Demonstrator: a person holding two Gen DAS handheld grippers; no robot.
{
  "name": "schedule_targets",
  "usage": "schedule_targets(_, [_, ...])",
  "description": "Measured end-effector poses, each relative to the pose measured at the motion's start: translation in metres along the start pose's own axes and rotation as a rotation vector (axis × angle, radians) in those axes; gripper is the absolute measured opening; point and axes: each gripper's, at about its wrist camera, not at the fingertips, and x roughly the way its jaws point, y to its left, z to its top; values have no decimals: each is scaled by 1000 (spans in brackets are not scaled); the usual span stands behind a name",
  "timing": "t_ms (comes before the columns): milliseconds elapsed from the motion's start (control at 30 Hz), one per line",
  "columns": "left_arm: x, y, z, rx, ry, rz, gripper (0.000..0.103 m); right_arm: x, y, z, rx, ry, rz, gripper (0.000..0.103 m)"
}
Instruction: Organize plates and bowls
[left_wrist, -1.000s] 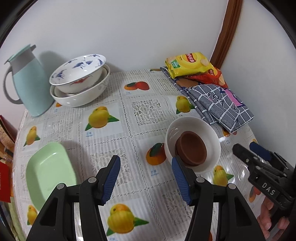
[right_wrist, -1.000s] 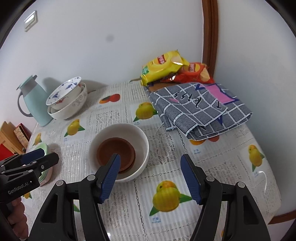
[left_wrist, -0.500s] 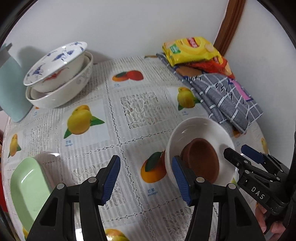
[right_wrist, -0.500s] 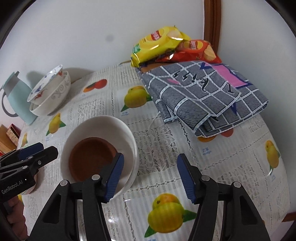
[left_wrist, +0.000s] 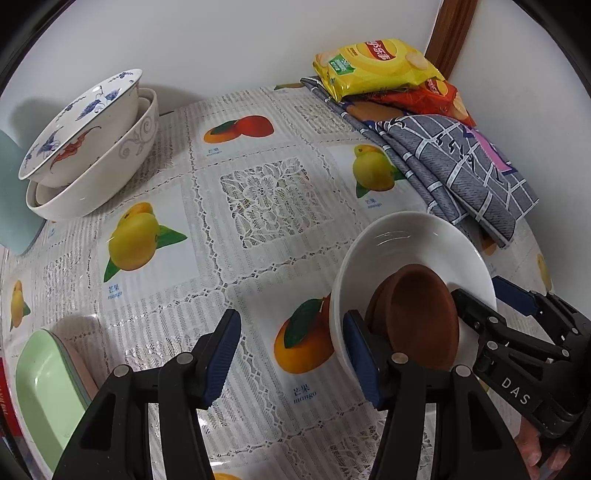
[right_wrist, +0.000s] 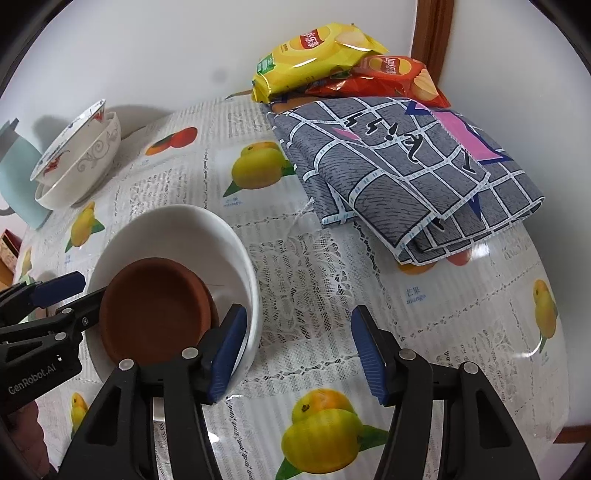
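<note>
A white bowl (left_wrist: 402, 240) (right_wrist: 184, 229) holding stacked brown saucers (left_wrist: 421, 317) (right_wrist: 155, 314) sits on the fruit-print tablecloth. My left gripper (left_wrist: 291, 358) (right_wrist: 86, 290) is open at the bowl's left side, one finger over the inside and the other outside the rim. My right gripper (right_wrist: 297, 350) (left_wrist: 484, 291) is open at the opposite side and straddles the rim the same way. No pad presses on the bowl wall. A blue-patterned bowl (left_wrist: 77, 125) leans inside a larger white bowl (left_wrist: 107, 173) at the back left. A green dish (left_wrist: 40, 391) lies at the near left.
A pale teal jug (right_wrist: 14, 177) stands behind the stacked bowls. A folded grey checked cloth (right_wrist: 406, 177) and two crisp bags (right_wrist: 314, 48) fill the back right corner by the wall. A person's hand (left_wrist: 535, 450) holds the right gripper.
Both grippers have come down and closer to the white bowl, and their fingers now straddle its rim from opposite sides. The right jaws have narrowed a little.
</note>
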Motion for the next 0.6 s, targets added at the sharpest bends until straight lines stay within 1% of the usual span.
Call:
schedule_targets(100, [5,0,1,2,12,-3,55,5,0,1,4,12,7,57])
schedule_targets(267, [7,0,3,4,9,1,55,7,-3,1,21,16,23,58])
schedule_targets(367, [8,1,3,3,6,-2,55,6,-2,0,27,2,19,58])
schedule_targets(467, [9,0,2,0,2,-28,47,6,0,-1,30,-9,5,58])
schedule_targets(533, [10,-3,2,3,-1,-38,38,6,1,-1,39,-10,13,58])
schedule_targets(567, [9,-5,2,5,-5,-39,37,6,0,-1,45,-9,17,56])
schedule_targets(600, [9,-7,2,7,-7,-42,33,6,0,-1,53,-9,24,53])
